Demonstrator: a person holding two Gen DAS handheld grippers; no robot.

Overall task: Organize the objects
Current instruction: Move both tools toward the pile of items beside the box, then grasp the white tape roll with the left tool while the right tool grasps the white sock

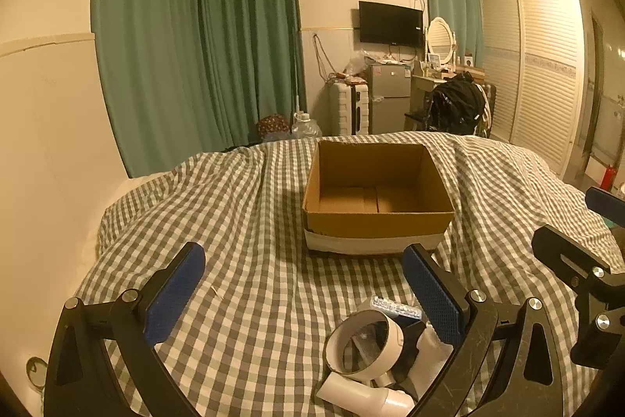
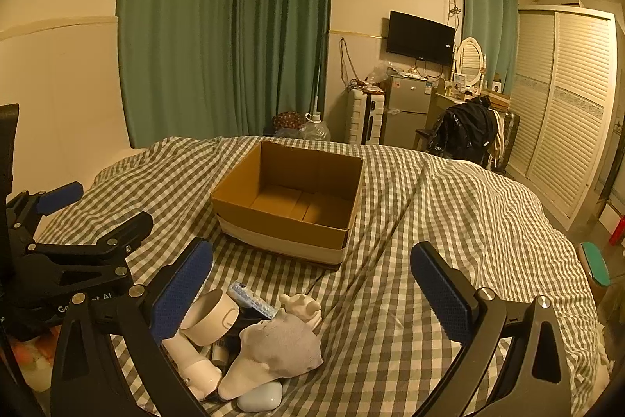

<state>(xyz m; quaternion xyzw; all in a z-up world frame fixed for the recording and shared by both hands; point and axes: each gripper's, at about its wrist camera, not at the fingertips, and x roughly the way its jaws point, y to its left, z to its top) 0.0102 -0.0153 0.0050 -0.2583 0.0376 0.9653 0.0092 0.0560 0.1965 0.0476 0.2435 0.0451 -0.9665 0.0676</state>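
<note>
In the left wrist view, the left claw (image 1: 300, 296) is held over a bed covered by a grey-and-white checked blanket (image 1: 242, 221), its two blue-padded fingers (image 1: 174, 296) spread wide apart with nothing between them. An open cardboard box (image 1: 375, 198) is seen ahead on the blanket, its inside bare, standing beyond the fingertips. A cluster of small things lies near the bottom of the frame, just beside the right-hand finger: a white ring-shaped controller (image 1: 365, 344) with a white handle, and a small blister pack (image 1: 396, 307) behind it. Part of the right claw (image 1: 586, 284) is visible at the right edge. In the right wrist view, the right claw (image 2: 312, 292) is likewise held with its fingers well apart and nothing gripped. The box (image 2: 293, 206) sits ahead and slightly left on the blanket (image 2: 429, 221). The pile lies at lower left, touching the left-hand finger: the white controller (image 2: 213, 317), the blister pack (image 2: 252, 299), a grey-and-white cap (image 2: 277, 350), a small white figurine (image 2: 300, 305) and a pale blue rounded object (image 2: 259, 397). The left claw (image 2: 78, 221) is seen at the left edge, also spread apart.
</note>
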